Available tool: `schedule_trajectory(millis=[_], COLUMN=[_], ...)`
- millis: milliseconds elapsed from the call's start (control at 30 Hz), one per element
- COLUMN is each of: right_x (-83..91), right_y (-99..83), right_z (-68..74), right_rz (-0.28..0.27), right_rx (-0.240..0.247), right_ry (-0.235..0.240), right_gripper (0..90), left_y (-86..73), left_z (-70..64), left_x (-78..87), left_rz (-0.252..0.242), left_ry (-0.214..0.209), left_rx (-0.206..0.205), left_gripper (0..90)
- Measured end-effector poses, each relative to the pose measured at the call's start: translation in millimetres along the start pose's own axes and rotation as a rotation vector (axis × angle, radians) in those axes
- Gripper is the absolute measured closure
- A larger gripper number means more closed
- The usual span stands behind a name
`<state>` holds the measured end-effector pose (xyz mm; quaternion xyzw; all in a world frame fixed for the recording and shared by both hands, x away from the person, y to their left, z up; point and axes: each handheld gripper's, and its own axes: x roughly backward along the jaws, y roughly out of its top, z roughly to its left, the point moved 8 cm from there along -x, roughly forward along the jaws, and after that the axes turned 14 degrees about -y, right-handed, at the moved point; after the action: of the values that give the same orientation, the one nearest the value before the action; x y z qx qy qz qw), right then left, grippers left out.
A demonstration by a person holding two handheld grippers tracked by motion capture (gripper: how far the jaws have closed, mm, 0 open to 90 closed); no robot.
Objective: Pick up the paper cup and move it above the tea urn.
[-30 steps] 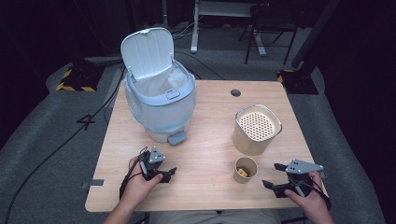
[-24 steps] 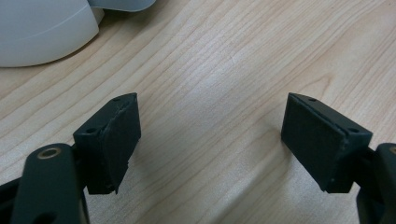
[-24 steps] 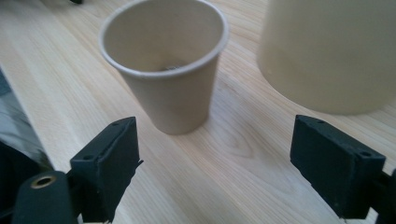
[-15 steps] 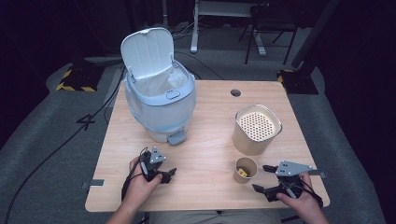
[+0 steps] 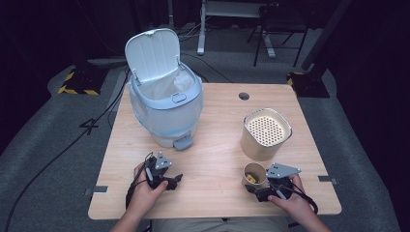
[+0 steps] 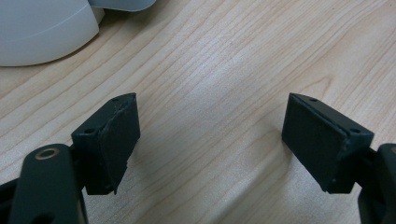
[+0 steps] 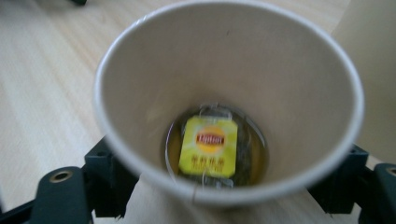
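paper cup [image 7: 229, 107] on tabletop [image 5: 217, 145], near edge, between my right gripper's [image 5: 265, 192] spread jaws, not yet pinched. thin, light, crushable, tea inside: i'd grip low, gently. left gripper [image 6: 210, 140] gapes idle.

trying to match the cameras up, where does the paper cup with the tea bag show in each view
High view: the paper cup stands near the table's front edge, right of centre, at the right gripper.
Left gripper view: not in it.
Right gripper view: the cup sits in the middle, between the jaws, Lipton tea bag at its bottom.
Shared landmark: the wooden table.
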<state>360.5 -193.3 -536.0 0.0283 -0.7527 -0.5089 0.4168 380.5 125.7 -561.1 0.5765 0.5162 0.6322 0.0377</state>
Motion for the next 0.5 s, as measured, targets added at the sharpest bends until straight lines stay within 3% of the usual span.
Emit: schedule_trajectory(millis=[233, 500], right_x=[-5.9, 0.3], right_y=[5.0, 11.8], right_z=[3.5, 3.3], right_rz=[-0.047, -0.094], right_rx=[-0.017, 0.025], right_ry=[-0.013, 0.001], right_gripper=[27.9, 30.0], left_y=[0.2, 0.2], left_z=[0.2, 0.3], left_x=[-0.1, -0.2], left_rz=[0.002, 0.003], left_ry=[-0.007, -0.007], left_rx=[0.0, -0.002], left_gripper=[19.7, 19.3])
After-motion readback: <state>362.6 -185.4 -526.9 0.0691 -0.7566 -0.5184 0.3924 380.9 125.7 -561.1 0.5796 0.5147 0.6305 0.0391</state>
